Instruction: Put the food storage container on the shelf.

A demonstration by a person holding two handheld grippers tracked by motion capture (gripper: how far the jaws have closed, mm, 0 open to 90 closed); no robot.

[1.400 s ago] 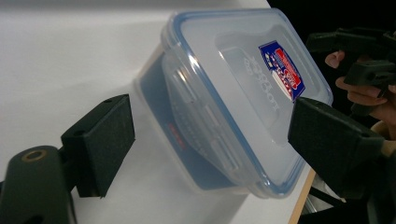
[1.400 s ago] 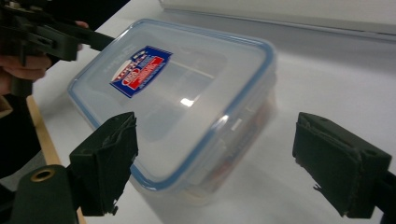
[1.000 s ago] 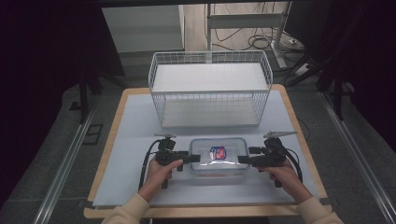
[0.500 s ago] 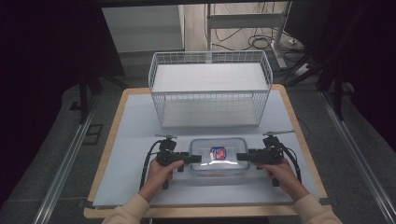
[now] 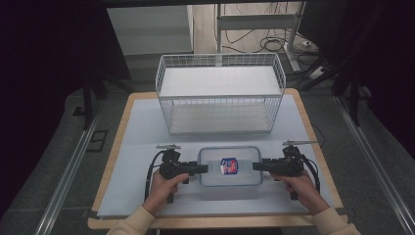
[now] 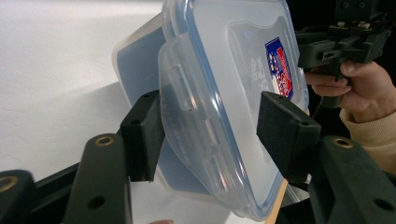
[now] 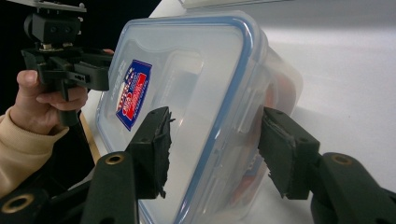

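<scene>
Change since earlier: almost nothing; both claws sit at the same ends of the container as a second ago, the right one nudged slightly inward.
Container: clear plastic box (image 5: 229, 166) with a blue-rimmed snap lid and a red-and-blue label, flat on the desk (image 5: 142, 127) near the front edge, between the two hands.
Left claw (image 6: 210, 126): jaws spread wide, straddling the lid's side latch without pinching it.
Right claw (image 7: 215, 144): jaws likewise apart, one over the lid, one beside the wall, gripping nothing.
Behind: white wire basket (image 5: 220, 93), empty, well apart from the box.
Risk: if one claw closes first, the box may skid or tilt; pinching only the latch could pop the lid.
</scene>
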